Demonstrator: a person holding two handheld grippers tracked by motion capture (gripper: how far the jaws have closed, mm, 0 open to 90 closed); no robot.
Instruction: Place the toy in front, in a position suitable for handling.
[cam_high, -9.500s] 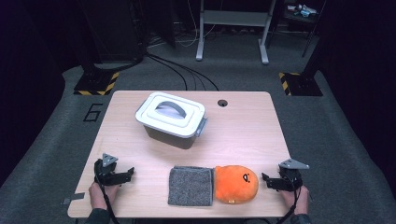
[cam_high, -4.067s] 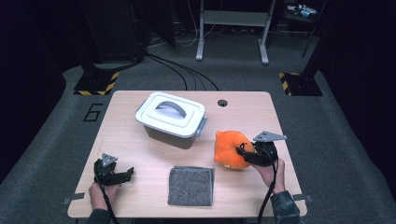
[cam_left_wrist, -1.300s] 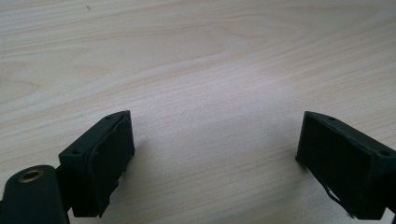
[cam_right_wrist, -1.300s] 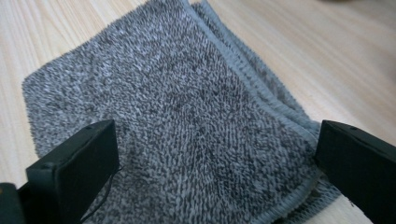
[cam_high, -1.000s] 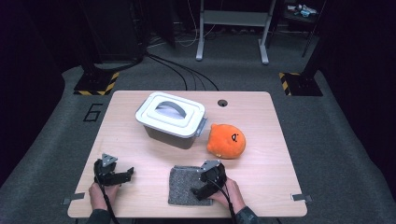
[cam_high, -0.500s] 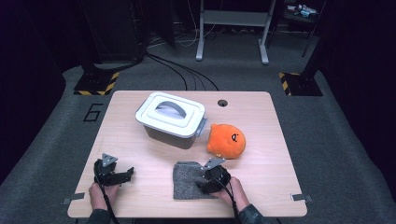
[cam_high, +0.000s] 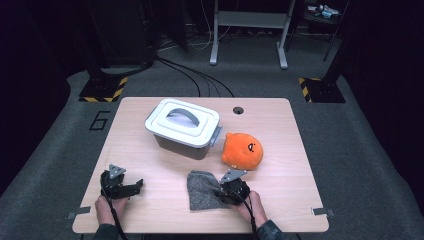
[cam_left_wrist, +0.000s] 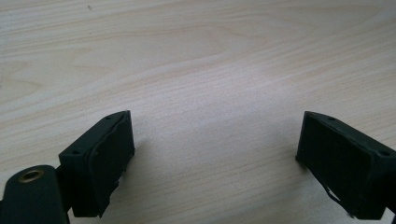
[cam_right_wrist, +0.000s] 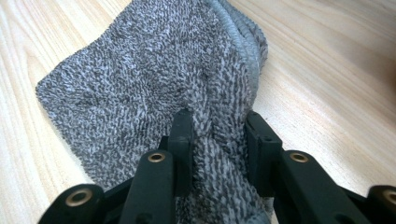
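The grey cloth (cam_high: 205, 191) lies crumpled just in front of the lidded box (cam_high: 182, 128), long axis running toward it. The right gripper (cam_right_wrist: 219, 128) has just been closing and pinches a fold; lifting is still to come. The left gripper (cam_left_wrist: 212, 149), jaws spread, waits left of the box

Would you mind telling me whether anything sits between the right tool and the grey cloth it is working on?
Nothing visible does. The right tool has just been closing, and its jaws already pinch a raised fold of the grey cloth between them. The orange plush toy and the lidded box lie farther back on the table, apart from the cloth.
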